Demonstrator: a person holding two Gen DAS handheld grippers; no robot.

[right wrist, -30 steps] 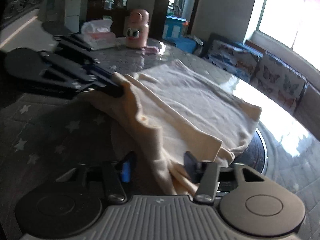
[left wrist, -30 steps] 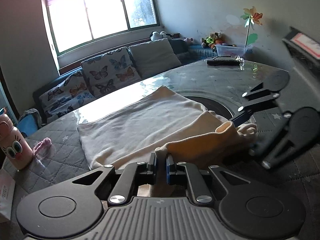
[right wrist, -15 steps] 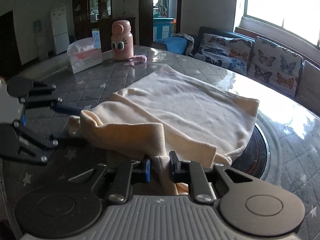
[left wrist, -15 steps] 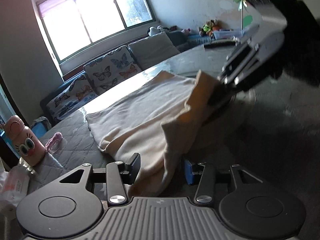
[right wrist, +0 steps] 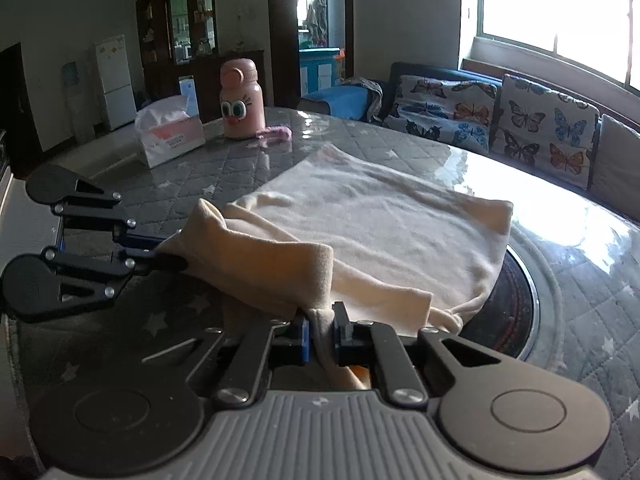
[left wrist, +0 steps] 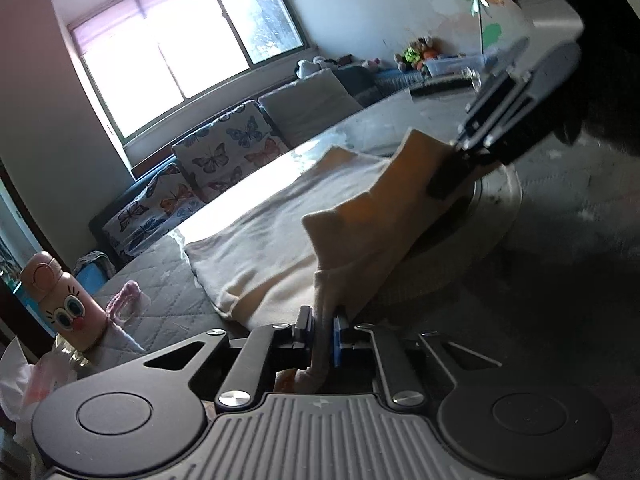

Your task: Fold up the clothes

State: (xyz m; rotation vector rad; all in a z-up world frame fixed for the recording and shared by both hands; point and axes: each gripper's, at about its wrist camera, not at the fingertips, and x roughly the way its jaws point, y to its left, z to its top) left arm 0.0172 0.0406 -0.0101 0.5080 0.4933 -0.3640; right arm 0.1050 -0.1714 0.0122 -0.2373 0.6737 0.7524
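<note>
Right wrist view gives me the grey quilted star-print tabletop (right wrist: 580,320), with the cream soft knit garment (right wrist: 380,216) spread flat across its middle. Its near edge is lifted into a ridge strung between my two tools. My right hand-held gripper (right wrist: 322,330) is closing, pads pinching a bunched fold. My left hand-held gripper (left wrist: 320,334) is closing too, clamped on the ridge's other end.

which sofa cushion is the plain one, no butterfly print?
The grey cushion at the end of the sofa row nearest the toys; in the right wrist view it sits at the far right edge. The other cushions carry butterflies.
</note>
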